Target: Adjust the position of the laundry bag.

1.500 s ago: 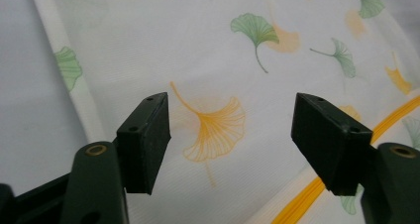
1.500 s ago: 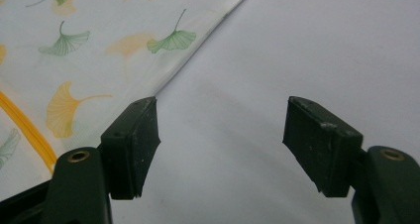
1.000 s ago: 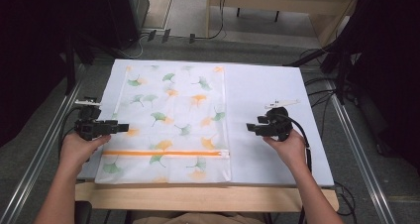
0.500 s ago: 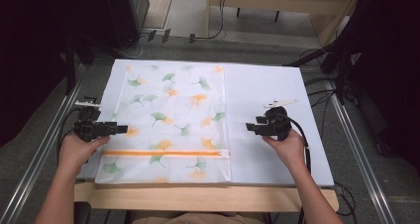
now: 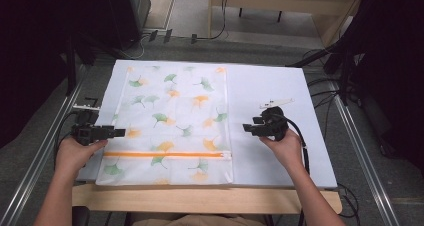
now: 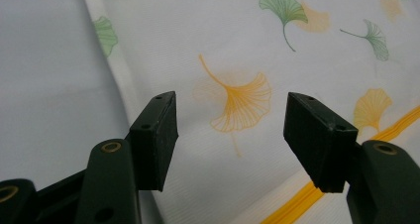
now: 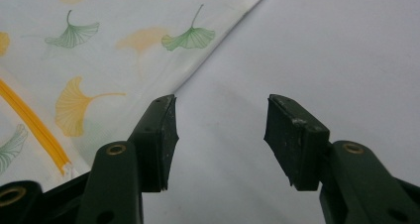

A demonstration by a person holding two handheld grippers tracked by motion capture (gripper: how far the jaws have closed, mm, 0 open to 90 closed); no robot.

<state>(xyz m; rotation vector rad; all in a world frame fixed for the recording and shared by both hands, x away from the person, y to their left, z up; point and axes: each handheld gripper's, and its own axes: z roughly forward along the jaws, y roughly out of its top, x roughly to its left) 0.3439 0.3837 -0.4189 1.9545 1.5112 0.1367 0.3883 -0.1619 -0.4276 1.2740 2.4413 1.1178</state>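
A flat white mesh bag printed with green and orange ginkgo leaves lay spread on a white board, occupying its left and middle part, with an orange zipper running left to right near the bag's near edge. The left gripper was held at the bag's left edge, its jaws standing apart with nothing pressed between them; in the left gripper view the printed cloth lay below the gap, the edge just beside one jaw. The right gripper was held just right of the bag's right edge, over bare board. Its jaws had just been closing somewhat but stood well apart, with nothing between them; in the right gripper view the bag's edge ran beside one jaw. With one gripper at each side edge at about the same height, the pose probably prepared a two-handed pinch of the bag, suited to lifting or folding so limp a sheet evenly.
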